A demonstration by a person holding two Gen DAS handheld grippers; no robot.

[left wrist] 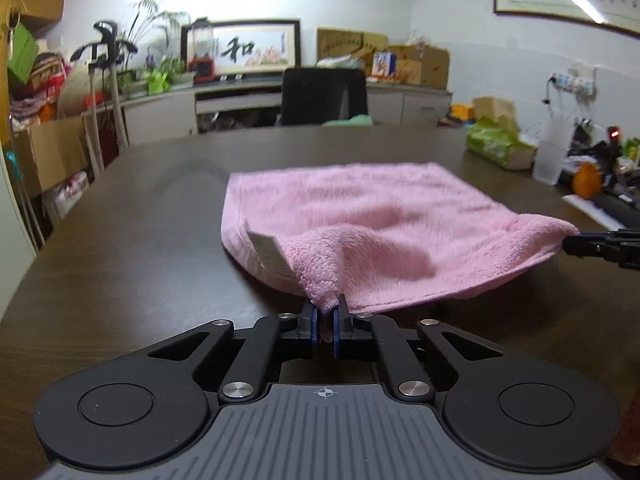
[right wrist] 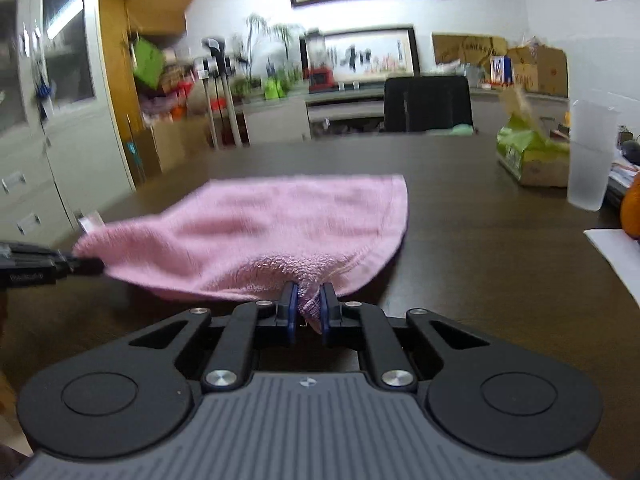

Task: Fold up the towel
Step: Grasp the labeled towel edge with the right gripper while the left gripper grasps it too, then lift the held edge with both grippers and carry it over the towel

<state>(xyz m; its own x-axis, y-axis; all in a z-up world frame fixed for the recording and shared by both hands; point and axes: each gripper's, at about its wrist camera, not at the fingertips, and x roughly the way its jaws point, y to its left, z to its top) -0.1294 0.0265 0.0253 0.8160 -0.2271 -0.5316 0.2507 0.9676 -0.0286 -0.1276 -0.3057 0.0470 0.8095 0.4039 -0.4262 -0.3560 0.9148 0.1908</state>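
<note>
Fingers (left wrist: pixel 335 322) of left gripper (left wrist: pixel 326 320) and right gripper (right wrist: pixel 308 306) each clamp a near corner of the pink towel (left wrist: pixel 360 216), lifted off the tabletop (left wrist: pixel 120 240). Best: carry both level to the far edge.

The pink terry towel (left wrist: pixel 360 216) lies spread on the dark tabletop (left wrist: pixel 140 240), far edge flat. Its two near corners are lifted, a white label (left wrist: pixel 270 254) showing at one.
</note>
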